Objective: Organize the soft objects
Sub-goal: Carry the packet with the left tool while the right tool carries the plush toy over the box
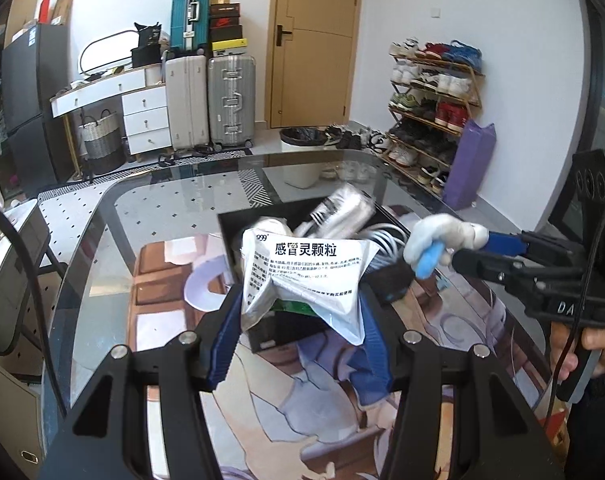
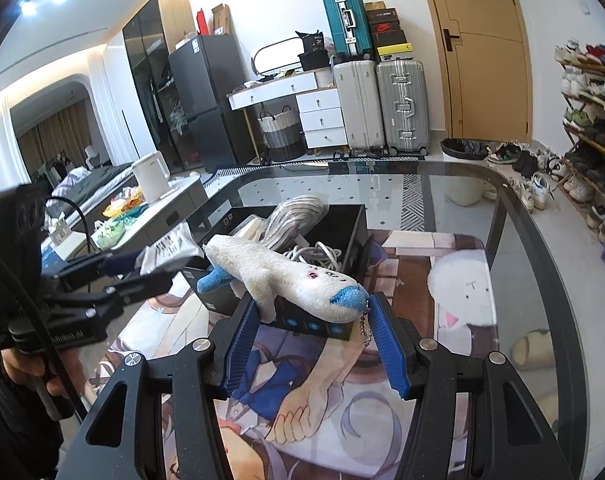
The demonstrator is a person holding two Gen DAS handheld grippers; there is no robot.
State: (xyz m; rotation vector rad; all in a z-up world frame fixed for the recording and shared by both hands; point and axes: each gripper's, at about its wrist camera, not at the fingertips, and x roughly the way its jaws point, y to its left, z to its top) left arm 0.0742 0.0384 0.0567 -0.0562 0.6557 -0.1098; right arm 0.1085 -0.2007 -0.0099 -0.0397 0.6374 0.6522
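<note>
Jaws: L grips sachet (image 1: 302,276), R grips plush (image 2: 286,276) (nose toward right finger).

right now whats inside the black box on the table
A coil of white cable and a silvery bundle show in the black box. The held medicine sachet and plush toy cover the rest.

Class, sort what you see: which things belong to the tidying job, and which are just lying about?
Job:
white printed medicine sachet, in left gripper
white-and-blue plush toy, in right gripper
black open box

Lying about:
white electric kettle
beige slipper
</note>
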